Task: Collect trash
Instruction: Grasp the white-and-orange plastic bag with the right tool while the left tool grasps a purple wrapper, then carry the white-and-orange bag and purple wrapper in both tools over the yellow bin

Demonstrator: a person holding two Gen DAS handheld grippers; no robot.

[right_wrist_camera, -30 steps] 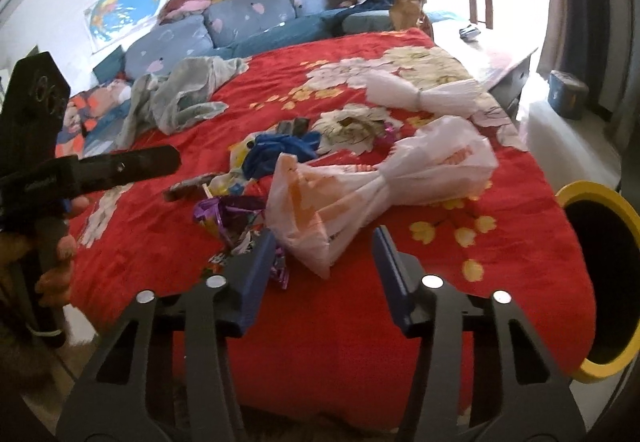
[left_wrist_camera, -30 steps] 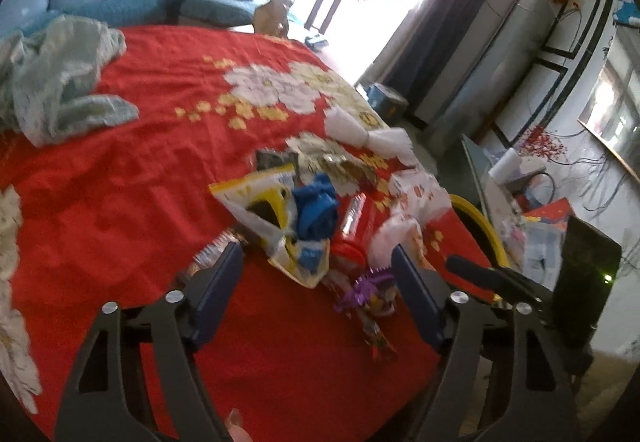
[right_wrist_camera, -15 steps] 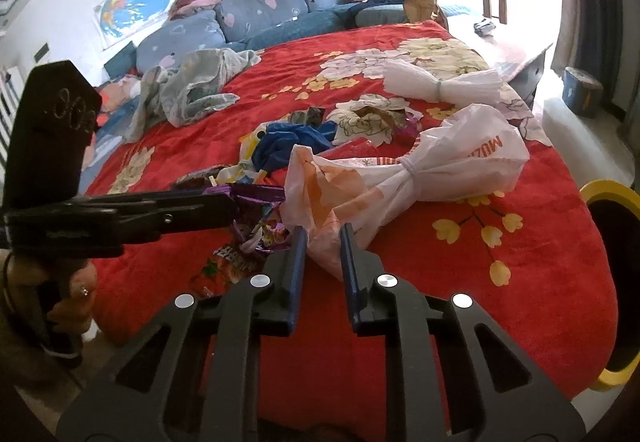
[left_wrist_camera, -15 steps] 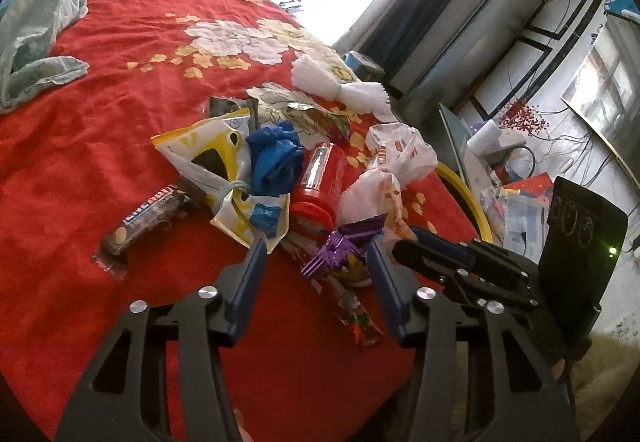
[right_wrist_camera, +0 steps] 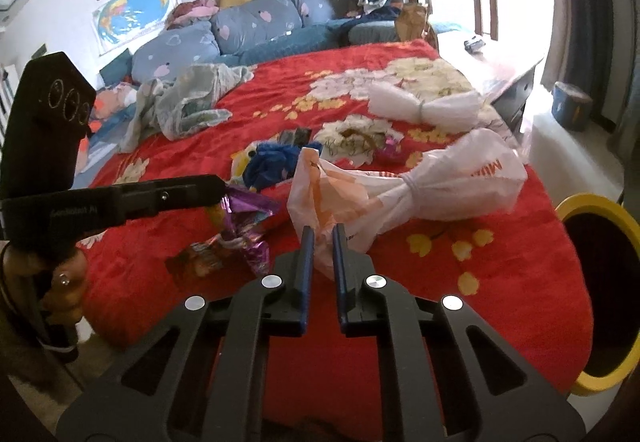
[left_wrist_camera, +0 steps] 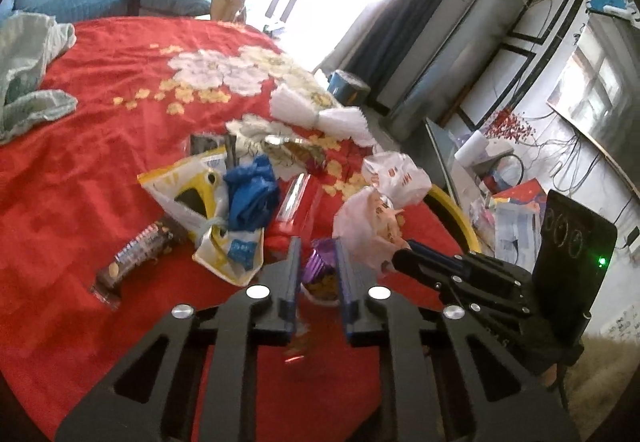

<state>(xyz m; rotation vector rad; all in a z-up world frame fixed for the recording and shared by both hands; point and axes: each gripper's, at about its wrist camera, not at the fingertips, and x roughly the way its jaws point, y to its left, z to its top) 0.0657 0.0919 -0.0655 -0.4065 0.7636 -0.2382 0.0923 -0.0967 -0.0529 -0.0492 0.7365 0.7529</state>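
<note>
Pinching a crumpled purple snack wrapper (left_wrist_camera: 318,270), the left gripper (left_wrist_camera: 317,242) has narrow fingers. The right gripper (right_wrist_camera: 320,232) clamps the near end of a knotted white plastic bag (right_wrist_camera: 412,189) on the red bedspread (right_wrist_camera: 480,302), its long axis running toward two o'clock.

Red floral bedspread (right_wrist_camera: 520,306) all over the bed. Grey-green cloth (right_wrist_camera: 188,101) crumpled near blue sofa cushions (right_wrist_camera: 256,21). World map (right_wrist_camera: 132,9) on the wall.

Bedspread (right_wrist_camera: 500,306): red with white and yellow flowers. Centre of frame: purple foil wrapper (right_wrist_camera: 244,207), blue crumpled bag (right_wrist_camera: 272,161), white plastic bag (right_wrist_camera: 432,185) with orange print. Right edge: yellow-rimmed bin (right_wrist_camera: 596,201), black inside; upper left: blue pillows (right_wrist_camera: 256,21) with pink hearts.
</note>
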